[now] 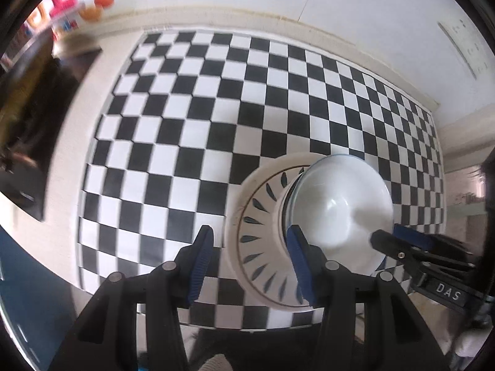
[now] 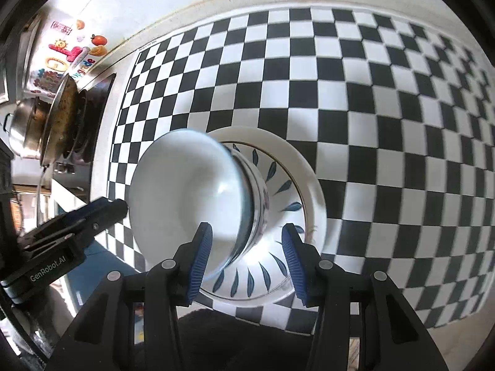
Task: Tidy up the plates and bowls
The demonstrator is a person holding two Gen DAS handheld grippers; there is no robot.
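Observation:
A white plate (image 1: 247,191) with a ring of blue leaf marks lies on the black-and-white checkered mat (image 1: 216,108). A white bowl (image 1: 337,207) with a thin blue rim stands on the plate, nested on a patterned bowl (image 2: 261,198). My left gripper (image 1: 250,231) hangs open above the plate's left side, its right pad (image 1: 297,253) over the bowl's edge and nothing pressed between the pads. My right gripper (image 2: 247,228) is open above the bowl (image 2: 185,191) and plate (image 2: 309,185). Each gripper shows at the edge of the other's view, close beside the bowl's rim.
A black hob (image 2: 99,99) at the mat's left carries a steel pot (image 2: 24,123) and a lidded pan (image 2: 62,117). Colourful stickers (image 2: 68,49) mark the wall behind. The white counter (image 1: 71,130) borders the mat; a blue cabinet front (image 1: 27,293) drops below its near edge.

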